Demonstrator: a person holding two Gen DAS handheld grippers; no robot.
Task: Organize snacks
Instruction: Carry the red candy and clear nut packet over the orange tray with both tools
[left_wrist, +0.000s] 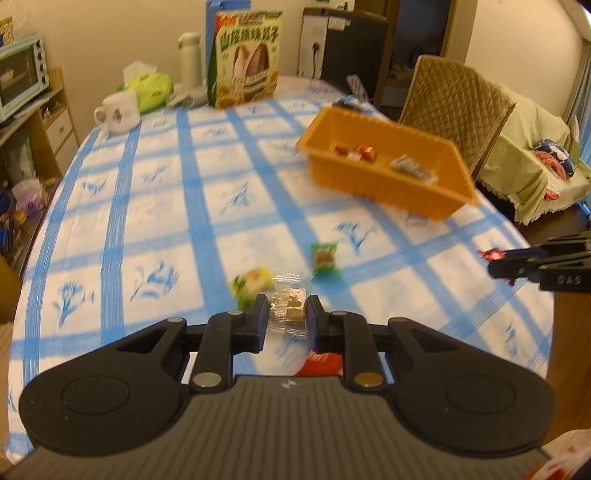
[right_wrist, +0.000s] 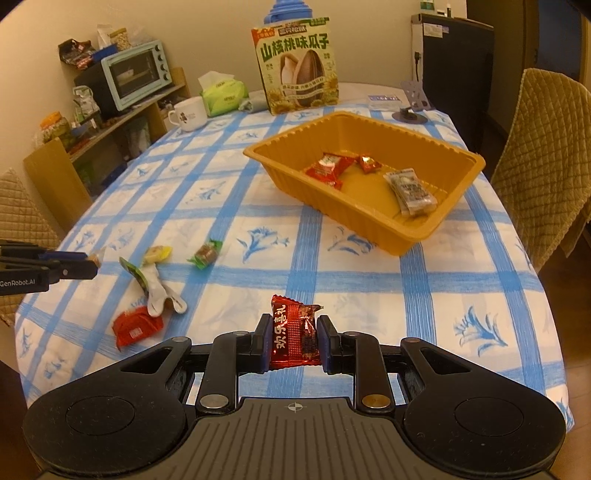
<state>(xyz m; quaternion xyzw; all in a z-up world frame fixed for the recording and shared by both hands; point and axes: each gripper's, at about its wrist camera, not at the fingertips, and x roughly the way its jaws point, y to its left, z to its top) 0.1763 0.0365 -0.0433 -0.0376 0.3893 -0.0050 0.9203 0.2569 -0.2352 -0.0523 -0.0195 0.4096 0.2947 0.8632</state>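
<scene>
Clamped between the jaws of the left gripper (left_wrist: 287, 319) is a clear plastic-wrapped beige snack (left_wrist: 289, 309), held above the blue-checked worktop (right_wrist: 258, 206). Jaws of the right gripper (right_wrist: 291, 339) grip a dark red foil candy packet (right_wrist: 294, 334). Beyond both stands a rectangular orange plastic tray (right_wrist: 448, 210) holding red packets and a grey one; a green-wrapped sweet (right_wrist: 205, 253) lies left of that tray, nearer the grippers.

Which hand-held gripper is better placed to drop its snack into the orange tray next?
Right, probably. The right hand-held gripper grips a red candy nearer the orange tray; the left hand-held gripper, holding a clear-wrapped snack, sits farther away.
</scene>
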